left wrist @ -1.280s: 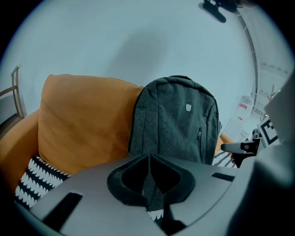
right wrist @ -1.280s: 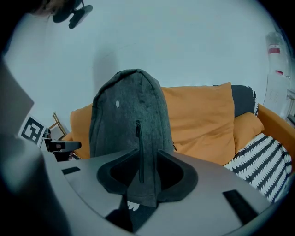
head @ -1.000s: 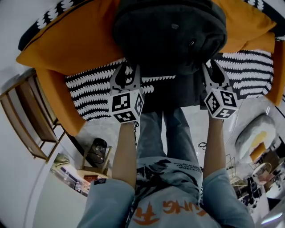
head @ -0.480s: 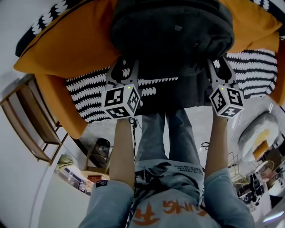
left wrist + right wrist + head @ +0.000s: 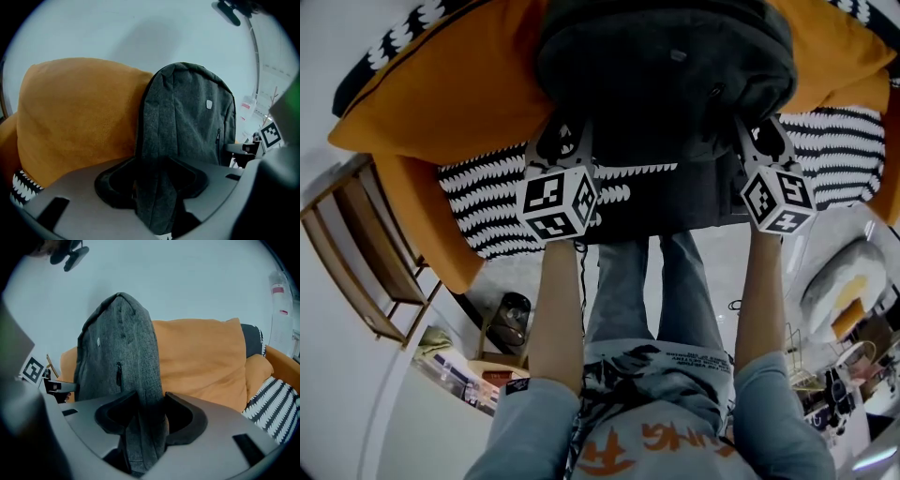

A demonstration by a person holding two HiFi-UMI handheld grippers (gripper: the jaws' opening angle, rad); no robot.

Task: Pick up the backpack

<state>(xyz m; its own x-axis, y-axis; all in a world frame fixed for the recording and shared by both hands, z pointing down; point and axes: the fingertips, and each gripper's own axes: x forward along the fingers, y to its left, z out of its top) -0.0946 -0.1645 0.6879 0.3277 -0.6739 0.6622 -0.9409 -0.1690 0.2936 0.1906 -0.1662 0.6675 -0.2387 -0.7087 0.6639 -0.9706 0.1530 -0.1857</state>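
Observation:
A dark grey backpack (image 5: 666,75) stands upright on the sofa seat and leans against orange cushions (image 5: 441,84). My left gripper (image 5: 562,141) is at its left lower side and my right gripper (image 5: 755,136) at its right lower side. In the left gripper view a fold of the backpack's (image 5: 187,122) edge fills the gap of the left gripper (image 5: 152,180), whose jaws are closing with both pads against the fabric. The right gripper view shows the same: the backpack's (image 5: 117,357) other edge is pinched in the right gripper (image 5: 143,416), jaws closing too.
A black-and-white patterned throw (image 5: 487,187) covers the seat under the backpack. A wooden side shelf (image 5: 356,262) stands at the left, with a small stool (image 5: 508,323) on the floor below it. A floor lamp (image 5: 234,14) rises behind the sofa. My legs stand close to the seat's front.
Both grippers have slid a little further along the backpack's sides, toward the sofa back. The backpack stays on the seat, shifted only slightly.

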